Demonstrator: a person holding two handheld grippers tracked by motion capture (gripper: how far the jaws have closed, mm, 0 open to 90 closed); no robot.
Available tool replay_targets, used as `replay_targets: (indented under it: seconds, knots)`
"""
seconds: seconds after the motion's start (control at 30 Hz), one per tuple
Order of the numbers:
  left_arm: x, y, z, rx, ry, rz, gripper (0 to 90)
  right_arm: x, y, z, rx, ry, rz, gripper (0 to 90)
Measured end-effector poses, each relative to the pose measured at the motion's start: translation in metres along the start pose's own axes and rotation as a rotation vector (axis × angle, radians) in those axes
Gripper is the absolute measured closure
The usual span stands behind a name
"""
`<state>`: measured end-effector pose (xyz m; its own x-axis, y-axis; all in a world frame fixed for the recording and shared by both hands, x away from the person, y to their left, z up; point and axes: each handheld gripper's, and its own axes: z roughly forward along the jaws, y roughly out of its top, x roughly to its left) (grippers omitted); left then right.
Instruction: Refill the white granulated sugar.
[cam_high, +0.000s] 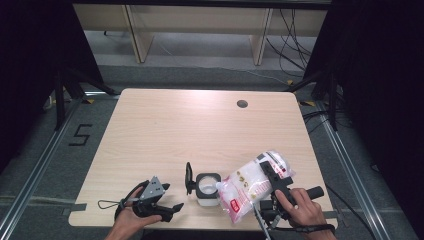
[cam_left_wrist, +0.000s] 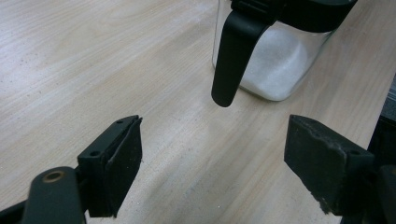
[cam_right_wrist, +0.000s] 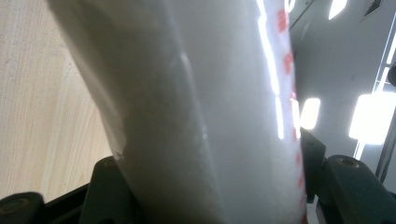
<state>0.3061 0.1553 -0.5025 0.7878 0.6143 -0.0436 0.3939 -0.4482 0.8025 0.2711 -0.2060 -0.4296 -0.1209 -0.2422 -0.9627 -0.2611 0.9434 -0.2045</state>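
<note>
High view: the person is standing at the near edge of a light wooden table (cam_high: 200, 125). The right gripper (cam_high: 272, 187) is clamping a clear plastic bag (cam_high: 250, 187) of white granules, printed with red markings. The bag is lying tilted, its lower corner leaning over the open mouth of a small clear jar (cam_high: 207, 189) with a black rim. The jar is sitting near the table's front edge, between the two hands, and its black lid (cam_high: 189, 178) is standing hinged up on the jar's left side. The left gripper (cam_high: 172, 207) is resting low at the front edge, just left of the jar and apart from it, with its jaws pointing toward the jar. A round cable hole (cam_high: 242, 104) is showing far back on the table.

Left gripper view: the two black jaws are standing well apart with only bare table between them. The jar (cam_left_wrist: 275, 65) is sitting ahead of them, untouched, partly filled with white granules. A black lid tab (cam_left_wrist: 233, 56) is hanging down in front of its glass wall.

Right gripper view: the bag (cam_right_wrist: 201, 112) is passing up between the jaws, and the pads are pressing on it from both sides. Red print is running along its right edge. The table (cam_right_wrist: 42, 93) is showing at the left, and ceiling lights (cam_right_wrist: 373, 116) are glaring at the right.
</note>
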Motion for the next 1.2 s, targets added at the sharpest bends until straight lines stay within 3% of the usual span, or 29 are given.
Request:
replay_targets:
  seconds: [0.17, 0.23, 0.27, 0.3, 0.37, 0.4, 0.47, 0.53, 0.6, 0.67, 0.8, 0.87, 0.9, 0.93, 0.97, 1.0, 1.07, 1.1, 1.2]
  knots:
    - [-0.0012, -0.0002, 0.0011, -0.015, 0.0, -0.018, 18.8, -0.0002, -0.0001, -0.0003, 0.002, 0.006, -0.011, 43.7]
    - [-0.0013, -0.0002, 0.0012, -0.016, 0.0, -0.018, 18.8, 0.0016, 0.0001, -0.0006, 0.012, 0.008, 0.013, 43.7]
    - [0.0001, 0.0, 0.0, 0.001, -0.001, 0.002, 18.8, 0.0016, -0.0002, -0.0007, 0.011, 0.01, 0.002, 43.7]
    - [-0.0012, -0.0001, 0.0013, -0.016, 0.0, -0.017, 18.8, -0.0004, 0.0003, -0.0007, 0.006, 0.003, -0.023, 43.7]
    - [0.0001, 0.0001, -0.0001, 0.004, -0.002, 0.004, 18.8, 0.0004, 0.0003, -0.0008, 0.009, 0.006, -0.015, 43.7]
    - [-0.0019, -0.0005, 0.0007, -0.003, 0.001, -0.03, 18.8, 0.0015, 0.0004, -0.0013, 0.016, 0.007, -0.003, 43.7]
    - [-0.0016, -0.0005, 0.0006, -0.002, 0.001, -0.027, 18.8, -0.0002, 0.0011, 0.001, -0.019, -0.03, -0.028, 43.7]
    - [0.0, 0.0, 0.0002, -0.001, 0.0, 0.001, 18.8, 0.0007, 0.001, 0.0015, -0.017, -0.023, -0.039, 43.7]
    - [-0.0018, -0.0005, 0.0006, -0.004, 0.001, -0.03, 18.8, -0.0005, 0.0024, 0.0001, 0.003, -0.001, -0.061, 43.7]
    - [0.0001, 0.0001, 0.0001, 0.002, -0.002, 0.002, 18.8, 0.0001, 0.0025, 0.0, 0.004, -0.001, -0.055, 43.7]
    - [-0.0013, -0.0002, 0.0013, -0.016, 0.0, -0.017, 18.8, 0.0012, 0.0023, -0.001, 0.01, -0.004, -0.009, 43.7]
    - [-0.0001, 0.0001, 0.0002, 0.002, -0.002, 0.0, 18.8, 0.0007, 0.0024, -0.0011, 0.014, -0.002, -0.018, 43.7]
    - [-0.0019, -0.0005, 0.0005, 0.002, -0.001, -0.033, 18.8, 0.0011, 0.0022, -0.0009, 0.012, -0.001, -0.027, 43.7]
    - [-0.003, -0.0005, 0.0014, -0.011, -0.002, -0.047, 18.8, 0.0003, 0.0017, 0.0006, -0.015, -0.032, -0.054, 43.7]
    - [-0.003, -0.0006, 0.0015, -0.015, 0.001, -0.047, 18.8, 0.0002, 0.0016, 0.0007, -0.015, -0.029, -0.058, 43.7]
    - [-0.0028, -0.0006, 0.0015, -0.015, 0.001, -0.045, 18.8, 0.0001, 0.0014, 0.001, -0.019, -0.029, -0.059, 43.7]
    - [0.0003, 0.0001, 0.0, 0.004, -0.003, 0.002, 18.8, 0.0014, 0.0011, 0.0014, -0.016, -0.024, -0.044, 43.8]
    - [-0.0011, -0.0001, 0.0012, -0.013, -0.002, -0.019, 18.8, 0.0025, 0.0016, 0.0003, -0.005, -0.018, -0.028, 43.8]
    - [-0.0009, -0.0001, 0.0009, -0.01, -0.001, -0.011, 18.8, 0.0027, 0.0015, 0.0009, -0.011, -0.016, -0.027, 43.8]
